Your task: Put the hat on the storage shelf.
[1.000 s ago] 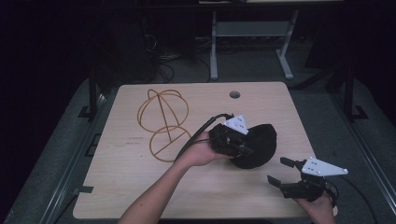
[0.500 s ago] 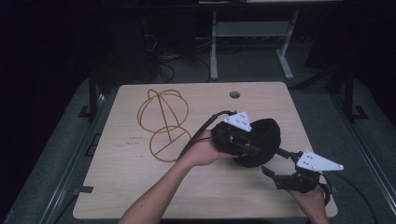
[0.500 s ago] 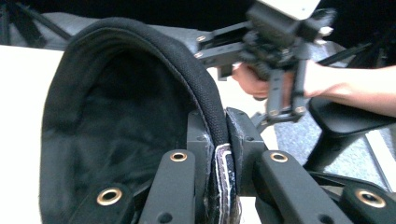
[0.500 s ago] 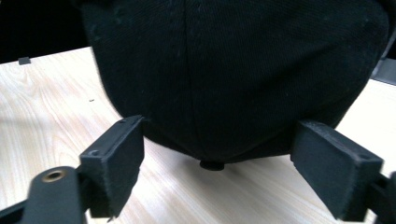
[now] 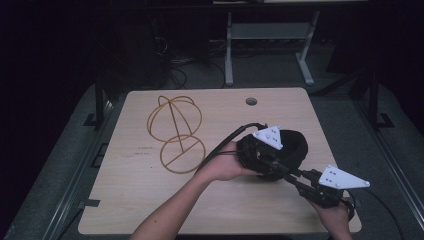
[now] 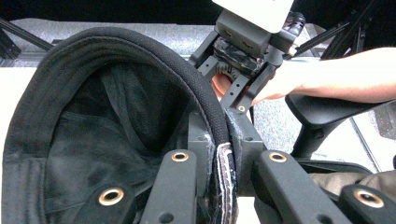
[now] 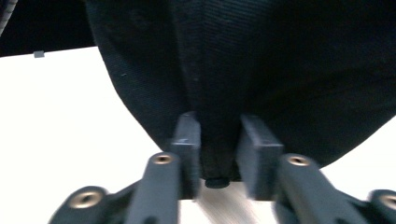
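A black fabric cap [image 5: 290, 147] sat toward the right half of the pale wooden counter [image 5: 130, 200], held between both tools. The left claw [image 5: 267, 162], gripped by the person's left hand [image 5: 225, 162], was clamped on the cap's rim; in the left gripper view its two black jaws pinched the padded brim edge [image 6: 219, 140], one jaw inside the hollow of the cap [image 6: 93, 140] and the other outside. The right claw [image 5: 295, 176], carried by the right hand [image 5: 335, 215] at the counter's near right corner, reached in from the near side and met the cap's lower edge. In the right gripper view its jaws were closed on a thick fold of the black cloth [image 7: 219, 116], with a small button-like nub [image 7: 217, 183] showing just below the pinch, and the bright counter [image 7: 70, 116] lay beneath. To the left of the cap, well apart from it, an orange wire stand made of a round hoop base and a dome of curved rods [image 5: 175, 130] lay on the counter. A round cable hole [image 5: 251, 101] sat near the far edge
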